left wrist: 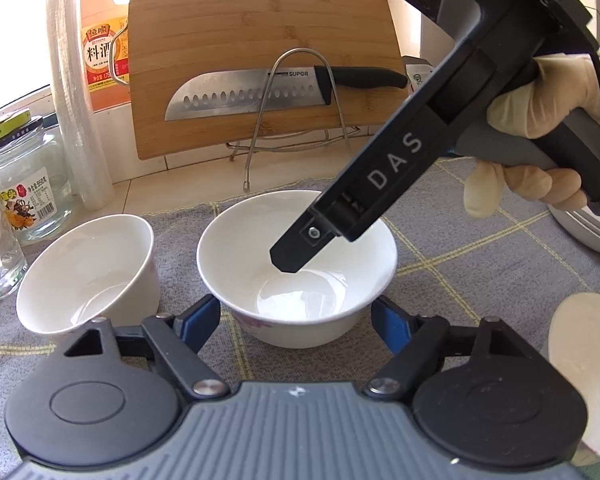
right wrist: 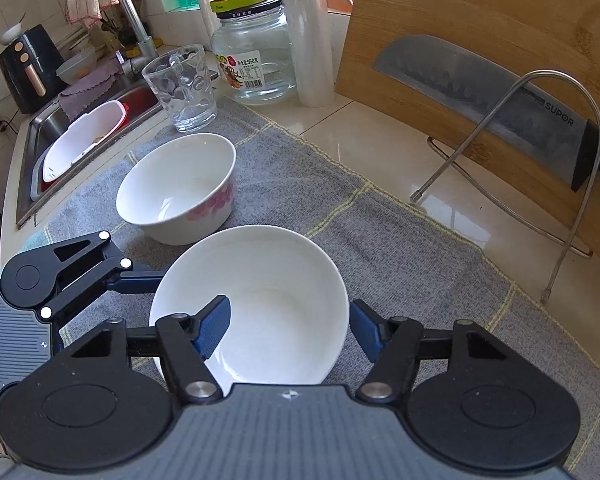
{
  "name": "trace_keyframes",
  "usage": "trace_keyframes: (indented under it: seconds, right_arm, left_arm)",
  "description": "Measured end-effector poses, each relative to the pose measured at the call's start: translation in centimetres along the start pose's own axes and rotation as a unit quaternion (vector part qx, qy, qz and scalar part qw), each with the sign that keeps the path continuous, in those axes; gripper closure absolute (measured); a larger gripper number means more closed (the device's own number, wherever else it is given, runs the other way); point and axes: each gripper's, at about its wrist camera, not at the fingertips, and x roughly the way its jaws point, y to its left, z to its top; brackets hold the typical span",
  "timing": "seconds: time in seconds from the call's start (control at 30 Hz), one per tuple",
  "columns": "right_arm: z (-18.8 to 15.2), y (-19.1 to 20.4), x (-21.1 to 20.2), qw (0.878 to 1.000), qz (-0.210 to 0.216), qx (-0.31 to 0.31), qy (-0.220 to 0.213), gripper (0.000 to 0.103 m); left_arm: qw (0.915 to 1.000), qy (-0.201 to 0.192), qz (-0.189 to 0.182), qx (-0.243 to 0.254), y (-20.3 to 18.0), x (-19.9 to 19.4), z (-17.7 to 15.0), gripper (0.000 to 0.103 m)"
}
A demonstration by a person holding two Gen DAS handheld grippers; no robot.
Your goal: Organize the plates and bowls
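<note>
A white bowl [left wrist: 240, 248] [right wrist: 268, 276] stands on the grey checked cloth [left wrist: 460, 264]. My left gripper [left wrist: 296, 312] straddles its lower body, a blue pad against each side, shut on it. One of its fingers [right wrist: 138, 280] meets the bowl's left side in the right wrist view. My right gripper [right wrist: 288, 328] [left wrist: 294, 258], held by a gloved hand [left wrist: 540, 96], reaches over the same bowl. One pad hangs over the bowl's middle, clear of the wall. The other sits just outside the right rim, so the gripper is open. A second white bowl [left wrist: 88, 272] [right wrist: 176, 188] with pink flowers stands beside it.
A bamboo cutting board [left wrist: 260, 20] with a knife [left wrist: 244, 96] leans in a wire rack [left wrist: 300, 120] behind the cloth. A glass jar [left wrist: 32, 184] and a tumbler [right wrist: 180, 88] stand left, near the sink [right wrist: 32, 152]. Stacked plates [left wrist: 588, 236] and a white dish [left wrist: 580, 360] lie right.
</note>
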Motion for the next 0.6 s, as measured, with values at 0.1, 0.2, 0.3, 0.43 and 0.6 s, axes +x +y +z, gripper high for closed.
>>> trace_keyframes:
  seconds: [0.1,0.2,0.3,0.43,0.6]
  right_arm:
    - [0.02,-0.19,0.03,1.000,0.010,0.007,0.001,0.035]
    - [0.05,-0.29,0.00,1.000,0.014,0.010,0.001,0.035]
    - [0.06,-0.34,-0.04,1.000,0.016,0.014,0.002,0.035]
    - [0.07,-0.21,-0.16,1.000,0.017,0.018,0.003,0.035]
    - [-0.03,0.11,-0.70,1.000,0.017,0.016,0.002,0.035]
  left_arm:
    - [1.0000,0.000,-0.002,0.000,0.19,0.05,0.04,0.021]
    - [1.0000,0.000,-0.003,0.001,0.25,0.04,0.03,0.021]
    - [1.0000,0.003,-0.003,0.003,0.28,0.09,0.13,0.021]
    - [0.9999,0.008,-0.002,0.007,0.18,0.13,0.28,0.021]
    - [0.9999,0.012,-0.004,0.004,0.05,-0.30,0.51,0.021]
